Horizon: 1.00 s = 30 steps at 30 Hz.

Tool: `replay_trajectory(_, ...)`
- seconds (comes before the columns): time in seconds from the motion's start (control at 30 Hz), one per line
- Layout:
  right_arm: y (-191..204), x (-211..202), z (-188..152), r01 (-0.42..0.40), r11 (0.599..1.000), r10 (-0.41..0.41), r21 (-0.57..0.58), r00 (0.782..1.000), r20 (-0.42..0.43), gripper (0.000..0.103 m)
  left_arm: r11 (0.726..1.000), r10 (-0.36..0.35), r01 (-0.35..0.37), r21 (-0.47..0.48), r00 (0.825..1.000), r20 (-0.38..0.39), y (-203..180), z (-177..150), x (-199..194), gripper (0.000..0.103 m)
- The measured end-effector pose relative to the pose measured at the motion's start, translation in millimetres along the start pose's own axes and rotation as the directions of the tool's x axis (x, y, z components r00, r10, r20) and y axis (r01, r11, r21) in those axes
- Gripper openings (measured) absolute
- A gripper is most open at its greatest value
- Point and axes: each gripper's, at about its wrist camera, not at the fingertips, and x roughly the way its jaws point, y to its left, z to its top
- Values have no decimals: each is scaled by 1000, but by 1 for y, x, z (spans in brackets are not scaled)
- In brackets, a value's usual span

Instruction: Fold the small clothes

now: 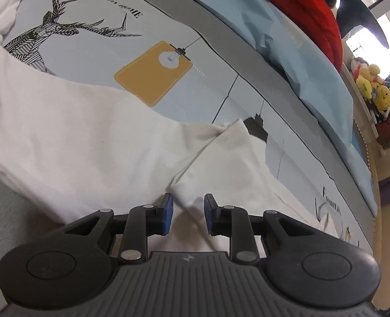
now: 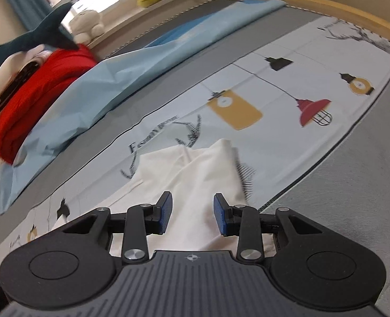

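1. Currently, a white garment [image 1: 89, 142] is seen spread over the left and centre of the left wrist view, lying on a printed bedsheet [image 1: 94, 21] with deer and lamp motifs; it appears again at lower centre of the right wrist view [image 2: 195, 174].
2. The left gripper [image 1: 188, 216] is held with its fingers released, and a folded corner of the white cloth lies in the gap between the blue pads [image 1: 168, 212]; nothing is pinched.
3. The right gripper [image 2: 192, 215] is likewise spread apart over the garment, with cloth beneath the gap and no grasp made.
4. A grasp on the garment's near edge is judged to be the step in hand. Both layers at the folded corner should be taken well inside the pads, so that no single layer slips out.
5. Both ends should be pinched before any lift, and raised evenly, to avoid a skewed fold.
6. The light blue sheet [image 2: 121, 79] and red blanket [image 2: 36, 92] in the upper left of the right wrist view lie well apart and should be left undisturbed.
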Motion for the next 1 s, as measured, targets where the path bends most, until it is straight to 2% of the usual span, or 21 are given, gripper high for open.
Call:
replay_trajectory(0.13,-7,1,4,15,1000,-16,22,1000,6,36,1000,9,-9,4,1000,16,-3,0,2,25)
replay_trajectory(0.17,-9,1,4,18,1000,-18,23,1000,8,36,1000,10,-10,14,1000,24,-5,0,-1,9)
replay_trajectory(0.2,-10,2,5,21,999,-22,26,1000,9,36,999,14,-15,32,999,37,-8,1,-6,5)
replay_trajectory(0.27,-12,1,6,27,999,-27,32,1000,12,36,999,9,-13,50,998,68,-15,3,-26,5)
replay_trajectory(0.37,-15,0,6,43,998,-44,47,999,20,36,1000,-25,24,16,997,74,-23,2,-69,5)
replay_trajectory(0.43,-16,0,4,56,997,-58,59,998,24,36,1000,-12,11,6,996,84,-24,-6,-99,5)
replay_trajectory(0.53,-18,-1,1,72,995,-74,71,997,23,36,993,116,-116,9,993,36,-19,-21,-116,6)
replay_trajectory(0.6,-20,1,-3,82,993,-84,79,996,13,36,974,216,-218,-67,976,-35,-1,-22,-108,12)
replay_trajectory(0.67,-22,5,-7,89,992,-89,87,996,-8,36,962,253,-256,-100,967,-40,9,-18,-105,12)
replay_trajectory(0.73,-24,10,-12,99,991,-97,90,995,-35,36,969,236,-236,-78,972,-2,6,-13,-109,12)
replay_trajectory(0.8,-27,20,-18,114,989,-106,93,991,-84,36,980,195,-193,-50,980,33,1,-8,-113,21)
replay_trajectory(0.87,-34,33,-23,193,977,-178,94,972,-153,36,985,174,-173,-25,984,43,-2,-4,-113,24)
replay_trajectory(0.93,-52,39,-29,319,934,-287,158,937,-196,36,985,174,-173,-20,984,28,0,-1,-108,24)
replay_trajectory(0.97,-60,40,-29,339,921,-301,189,932,-204,41,984,174,-174,-23,985,16,2,0,-106,24)
replay_trajectory(1.0,-62,39,-28,338,919,-299,203,933,-198,41,985,173,-173,-26,985,2,4,1,-103,24)
